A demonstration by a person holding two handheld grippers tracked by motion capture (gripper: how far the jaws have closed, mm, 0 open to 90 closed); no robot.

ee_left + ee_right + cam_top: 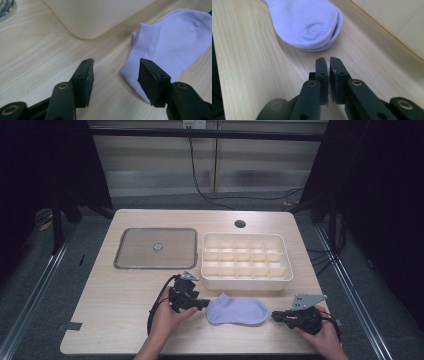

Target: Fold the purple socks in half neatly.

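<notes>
Between grippers, lilac sock [237, 312]

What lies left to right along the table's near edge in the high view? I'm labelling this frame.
Left gripper → lilac sock → right gripper.

surface: light wooden table [125, 320], round hole near far edge | on it: cream divided tray [246, 279] right of centre; flat metal-framed square panel [156, 248] left; lilac sock [238, 311] near front edge
</notes>
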